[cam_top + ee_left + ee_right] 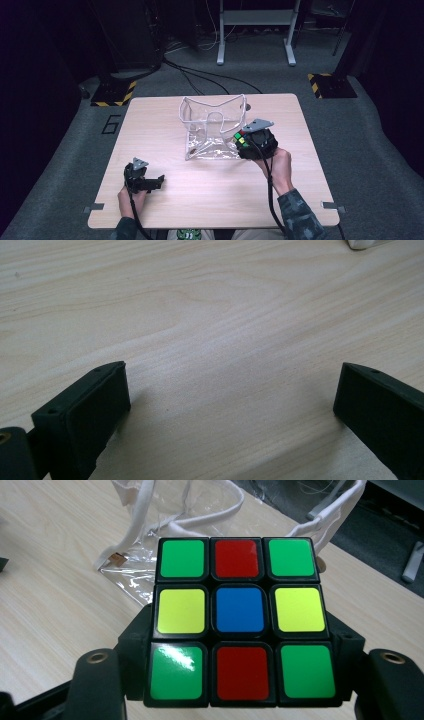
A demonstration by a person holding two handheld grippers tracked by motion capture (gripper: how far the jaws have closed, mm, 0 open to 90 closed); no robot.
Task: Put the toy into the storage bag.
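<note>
The work in hand reads as packing: I judge that the cube (239, 622) is to go into the clear bag (212, 127) that stands open near the middle of the table (165, 125). The pickup step is done: my right gripper (245, 141) has the cube clamped between its jaws, clear of the tabletop, at the near right corner of the bag. In the right gripper view the jaws stand part-way open, pressed against the cube's two flanks, with the green, red, yellow and blue face turned toward the camera. The insertion step is not done: the cube is outside the bag, just beside its right wall, and the bag's white-trimmed mouth lies beyond it to the far left. What remains, in my estimate, is to carry the cube over the rim, lower it inside and release it. My left gripper (150, 182) rests at the near left of the table, well apart from the bag. Its jaws stand wide apart with bare wood between them; it holds nothing and touches nothing except perhaps the tabletop. The bag's walls look soft and may need steadying.
</note>
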